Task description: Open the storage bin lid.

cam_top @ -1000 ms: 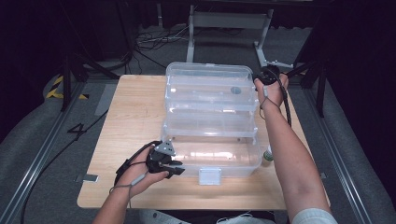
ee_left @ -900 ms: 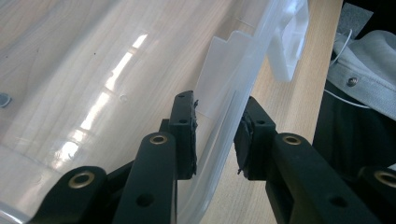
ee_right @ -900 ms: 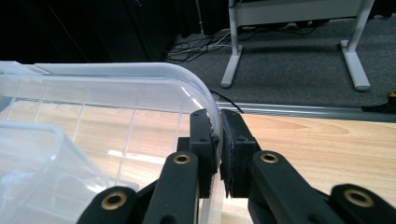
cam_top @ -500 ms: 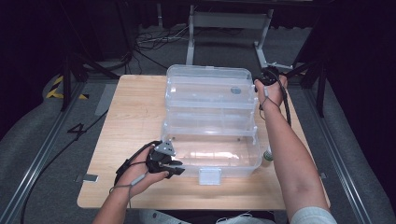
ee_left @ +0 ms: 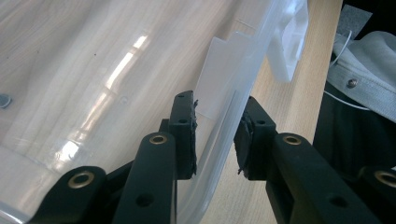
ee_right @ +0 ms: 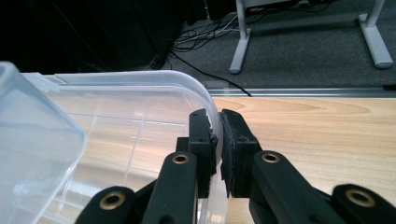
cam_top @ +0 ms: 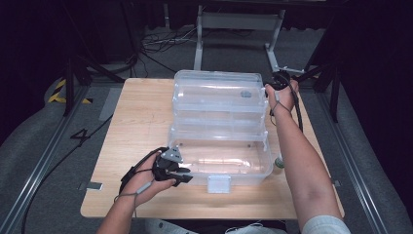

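1. Two claws work on one clear plastic storage box (cam_top: 221,146), which stands on the middle of the wooden counter (cam_top: 141,122) with its lid (cam_top: 219,95) swung up and back toward the far edge.
2. Left claw (cam_top: 182,174): held at the near left corner of the box base. In the left gripper view its jaws straddle the base's clear wall (ee_left: 219,140), one jaw inside and one outside; the inner pad lies close against the plastic and the outer pad stands a little off it, so the claw is released, not clamped.
3. Right claw (cam_top: 278,80): held at the far right corner of the raised lid, near the counter's far right corner. In the right gripper view its jaws are clenched on the lid's rounded rim (ee_right: 215,122), the thin plastic edge pinched between the two pads.
4. White latch (cam_top: 218,184): hangs at the middle of the base's near wall, facing the counter's near edge.
5. Small round object (cam_top: 278,162): lies on the counter just beside the base's right wall; too small to identify.
6. Floor cables (cam_top: 160,41): lie beyond the counter's far edge.
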Tool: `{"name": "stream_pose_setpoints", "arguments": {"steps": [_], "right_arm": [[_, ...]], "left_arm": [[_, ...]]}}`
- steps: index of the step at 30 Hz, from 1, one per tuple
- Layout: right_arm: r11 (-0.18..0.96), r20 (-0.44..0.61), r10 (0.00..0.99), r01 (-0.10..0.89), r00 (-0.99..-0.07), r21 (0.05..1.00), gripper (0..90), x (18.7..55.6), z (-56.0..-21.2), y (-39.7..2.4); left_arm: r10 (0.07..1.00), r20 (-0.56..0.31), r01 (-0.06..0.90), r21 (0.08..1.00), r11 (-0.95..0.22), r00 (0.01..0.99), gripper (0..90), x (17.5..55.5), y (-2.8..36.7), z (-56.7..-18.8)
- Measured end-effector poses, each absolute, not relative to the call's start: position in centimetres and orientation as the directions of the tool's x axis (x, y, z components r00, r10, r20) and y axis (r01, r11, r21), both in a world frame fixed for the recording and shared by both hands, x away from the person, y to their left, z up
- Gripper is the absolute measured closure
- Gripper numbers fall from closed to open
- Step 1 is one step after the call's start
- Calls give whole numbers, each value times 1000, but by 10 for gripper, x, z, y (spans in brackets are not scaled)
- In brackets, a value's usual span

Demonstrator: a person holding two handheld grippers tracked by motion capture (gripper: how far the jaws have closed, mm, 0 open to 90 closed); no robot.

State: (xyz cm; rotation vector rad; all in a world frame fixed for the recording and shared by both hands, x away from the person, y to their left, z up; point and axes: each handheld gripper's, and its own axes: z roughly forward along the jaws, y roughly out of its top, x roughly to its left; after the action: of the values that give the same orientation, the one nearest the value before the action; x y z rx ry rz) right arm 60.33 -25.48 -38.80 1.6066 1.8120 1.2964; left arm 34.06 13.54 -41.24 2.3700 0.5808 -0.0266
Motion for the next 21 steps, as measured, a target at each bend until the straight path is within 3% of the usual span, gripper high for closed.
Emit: {"name": "stream_pose_setpoints", "arguments": {"steps": [21], "right_arm": [[-105,304,921,595,-245,797,834,608,-398,-255]], "left_arm": [[400,-172,414,623,-664,900,711,341,135,-412]]}}
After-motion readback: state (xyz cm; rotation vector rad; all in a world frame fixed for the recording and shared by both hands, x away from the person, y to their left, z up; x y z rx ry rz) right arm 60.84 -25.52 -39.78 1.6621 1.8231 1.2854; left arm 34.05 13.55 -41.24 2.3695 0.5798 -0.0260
